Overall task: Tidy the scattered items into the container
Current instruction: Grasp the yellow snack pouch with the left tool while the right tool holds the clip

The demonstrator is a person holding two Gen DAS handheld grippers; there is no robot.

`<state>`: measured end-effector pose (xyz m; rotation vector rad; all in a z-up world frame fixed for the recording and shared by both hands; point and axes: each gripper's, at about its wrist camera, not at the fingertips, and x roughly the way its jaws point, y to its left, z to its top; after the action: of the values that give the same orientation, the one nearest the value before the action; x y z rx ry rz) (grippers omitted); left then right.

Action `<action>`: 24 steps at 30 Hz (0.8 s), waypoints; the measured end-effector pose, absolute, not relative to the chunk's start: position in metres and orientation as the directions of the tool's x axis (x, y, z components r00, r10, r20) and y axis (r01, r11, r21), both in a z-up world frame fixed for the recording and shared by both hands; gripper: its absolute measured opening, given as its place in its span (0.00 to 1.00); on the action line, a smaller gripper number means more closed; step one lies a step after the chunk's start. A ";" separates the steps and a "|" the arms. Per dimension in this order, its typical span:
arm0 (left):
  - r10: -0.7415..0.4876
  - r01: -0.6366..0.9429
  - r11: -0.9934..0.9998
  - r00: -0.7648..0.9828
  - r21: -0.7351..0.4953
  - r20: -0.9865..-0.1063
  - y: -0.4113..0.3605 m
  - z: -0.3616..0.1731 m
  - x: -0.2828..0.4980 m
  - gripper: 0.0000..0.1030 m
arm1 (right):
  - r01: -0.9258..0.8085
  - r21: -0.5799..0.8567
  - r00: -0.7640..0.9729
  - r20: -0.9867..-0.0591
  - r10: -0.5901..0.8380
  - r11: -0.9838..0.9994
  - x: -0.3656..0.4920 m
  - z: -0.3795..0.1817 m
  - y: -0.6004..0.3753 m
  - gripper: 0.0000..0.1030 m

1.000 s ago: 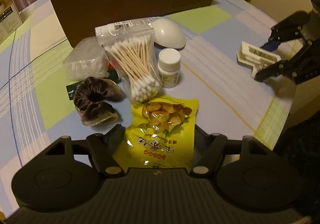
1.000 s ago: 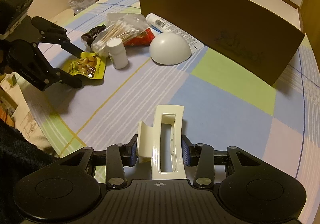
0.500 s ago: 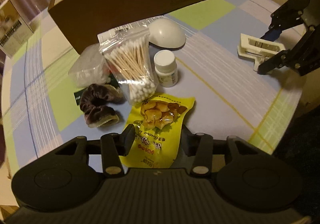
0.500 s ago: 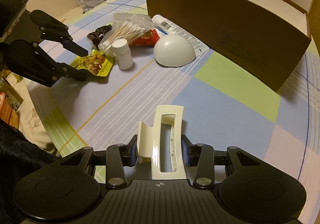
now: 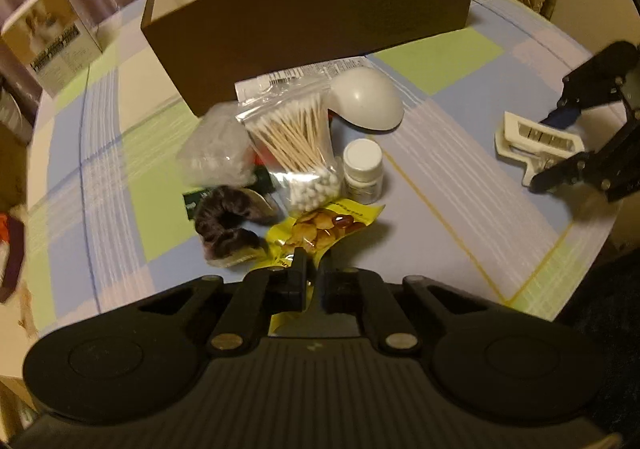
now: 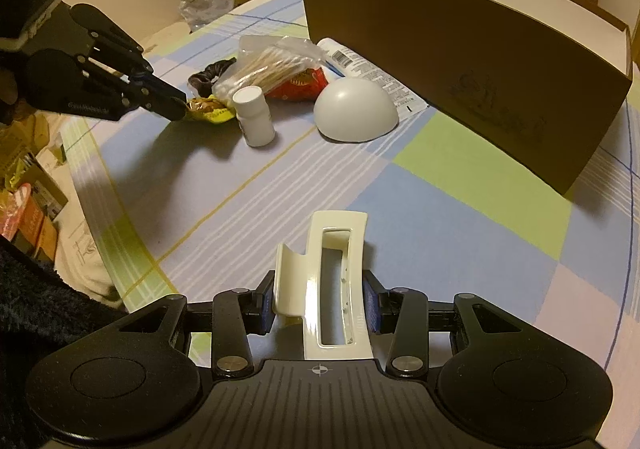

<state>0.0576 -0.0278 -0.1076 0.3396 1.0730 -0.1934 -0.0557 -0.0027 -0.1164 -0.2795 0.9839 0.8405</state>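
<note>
The left gripper (image 5: 310,273) is closing on the near edge of the yellow snack packet (image 5: 320,229), and the thin foil sits pinched between its pads at the near side of the worktop (image 5: 460,185). The right gripper (image 6: 320,309) clamps a cream hair claw clip (image 6: 332,277) across its sides, well to the right of the pile.

The grip on the packet takes only its margin, so the bag could slide out or swing and knock the white pill bottle (image 5: 363,171) or drag the cotton swab bag (image 5: 298,145) that overlaps its far end. The dark scrunchie (image 5: 228,225) lies just beside it and might be pulled along. The clip is smooth and held low, so it may twist.

The brown cardboard box (image 5: 312,17) stands at the far side, open-topped; the part of its pale interior that shows holds nothing. The white dome (image 5: 368,99) and the other loose items wait in front of its wall.
</note>
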 end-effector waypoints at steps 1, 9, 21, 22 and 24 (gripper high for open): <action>0.046 0.322 0.921 0.468 0.218 -0.883 -0.031 -0.110 0.058 0.09 | -0.732 0.155 0.278 -0.821 0.499 0.663 -0.055 -0.116 -0.003 0.44; 0.216 0.389 0.806 0.508 0.446 -0.834 -0.048 -0.142 0.058 0.33 | -0.711 0.174 0.280 -0.819 0.501 0.682 -0.054 -0.115 -0.004 0.44; 0.131 0.429 0.812 0.526 0.395 -0.840 -0.038 -0.107 0.062 0.02 | -0.677 0.180 0.279 -0.835 0.475 0.714 -0.048 -0.111 0.001 0.44; 0.098 0.403 0.852 0.506 0.335 -0.857 -0.030 -0.099 0.066 0.02 | -0.674 0.182 0.281 -0.833 0.476 0.716 -0.048 -0.111 0.001 0.44; 0.044 0.359 0.900 0.492 0.249 -0.869 -0.017 -0.087 0.071 0.01 | -0.667 0.186 0.286 -0.830 0.479 0.721 -0.048 -0.112 0.000 0.44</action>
<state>0.0712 -0.0169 -0.0865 0.4301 1.0470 -0.1983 -0.0481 0.0001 -0.1116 -0.2122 1.0247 0.7735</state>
